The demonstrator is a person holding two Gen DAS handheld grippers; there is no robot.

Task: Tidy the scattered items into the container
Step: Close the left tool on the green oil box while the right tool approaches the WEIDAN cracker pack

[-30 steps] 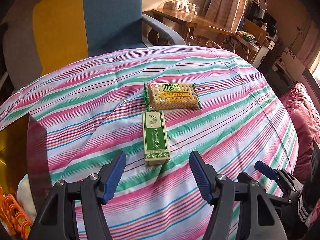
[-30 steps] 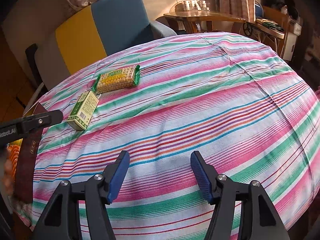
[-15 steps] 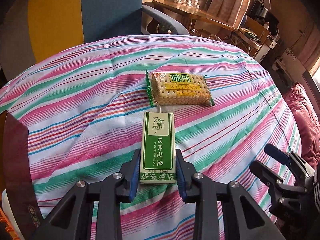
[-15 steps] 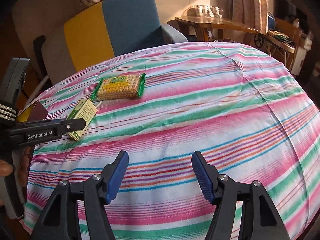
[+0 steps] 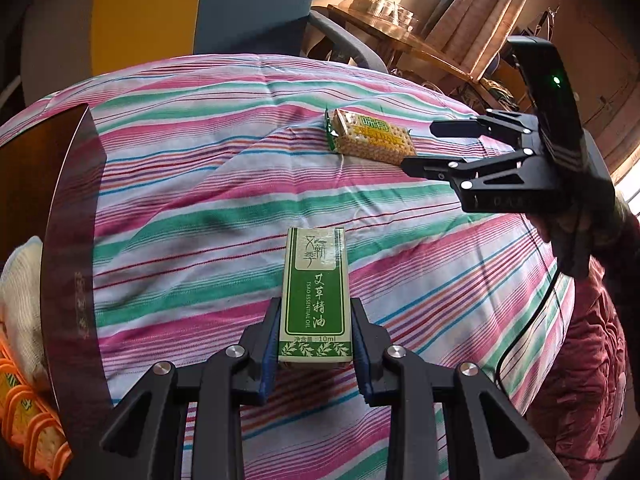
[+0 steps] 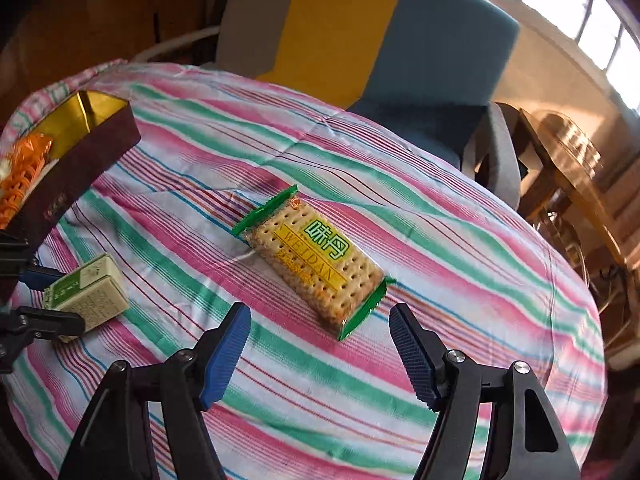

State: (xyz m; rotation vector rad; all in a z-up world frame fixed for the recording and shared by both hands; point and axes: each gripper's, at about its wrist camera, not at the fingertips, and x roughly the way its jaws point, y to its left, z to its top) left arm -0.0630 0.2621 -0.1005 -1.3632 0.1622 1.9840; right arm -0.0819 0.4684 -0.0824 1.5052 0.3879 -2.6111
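Observation:
My left gripper (image 5: 314,344) is shut on a green and white essential oil box (image 5: 314,296), held just above the striped cloth; the box also shows in the right wrist view (image 6: 90,294). A cracker packet (image 6: 316,264) with green ends lies on the cloth; it shows in the left wrist view (image 5: 370,140) too. My right gripper (image 6: 320,348) is open, its fingers just short of the packet's near end. The dark brown container (image 6: 80,156) with a gold inside stands at the far left, and its wall (image 5: 68,240) is left of the held box.
The container holds orange-wrapped items (image 6: 22,168) and something white (image 5: 18,280). A yellow and blue armchair (image 6: 360,36) stands behind the table. A wooden side table (image 5: 400,36) is at the back right. A red cushion (image 5: 580,360) lies beyond the table's right edge.
My left gripper closed on the oil box and lifted it back toward the container. My right gripper swung left and in toward the cracker packet, still open.

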